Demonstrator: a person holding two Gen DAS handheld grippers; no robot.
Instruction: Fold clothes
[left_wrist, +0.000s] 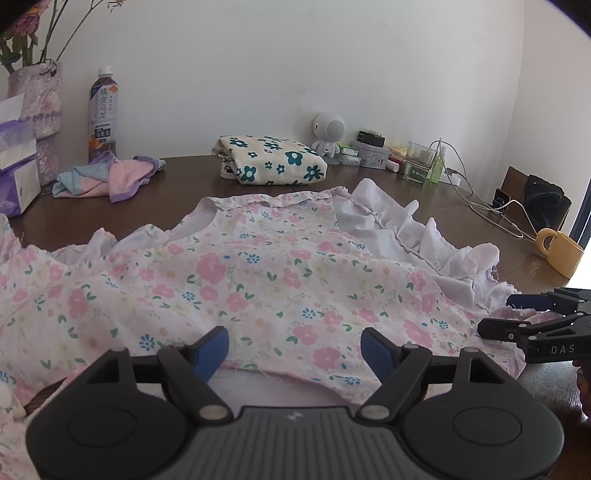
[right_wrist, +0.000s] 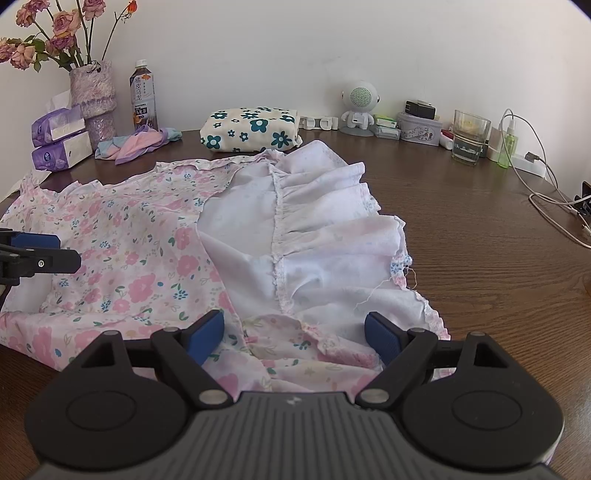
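A pink floral dress (left_wrist: 240, 280) (right_wrist: 140, 236) lies spread on the brown table (right_wrist: 480, 240), its right side turned over so the white inside with a ruffle seam (right_wrist: 314, 229) shows. My left gripper (left_wrist: 295, 347) stands open over the near hem, and its blue pads do not press the cloth. My right gripper (right_wrist: 293, 332) is open too, over the near hem by the turned-over part. Each gripper appears in the other's view: the right gripper (left_wrist: 517, 314) at the dress's right edge, the left gripper (right_wrist: 48, 251) at the left edge. A folded cream garment with teal flowers (right_wrist: 251, 129) sits behind.
At the back left stand a vase of roses (right_wrist: 92, 96), tissue packs (right_wrist: 59, 140), a tea bottle (right_wrist: 144, 99) and a crumpled pastel cloth (right_wrist: 136, 144). A robot-shaped speaker (right_wrist: 358, 107), tins, a glass (right_wrist: 469, 136) and cables (right_wrist: 546, 199) line the back right. A yellow mug (left_wrist: 557, 251) lies at the right edge.
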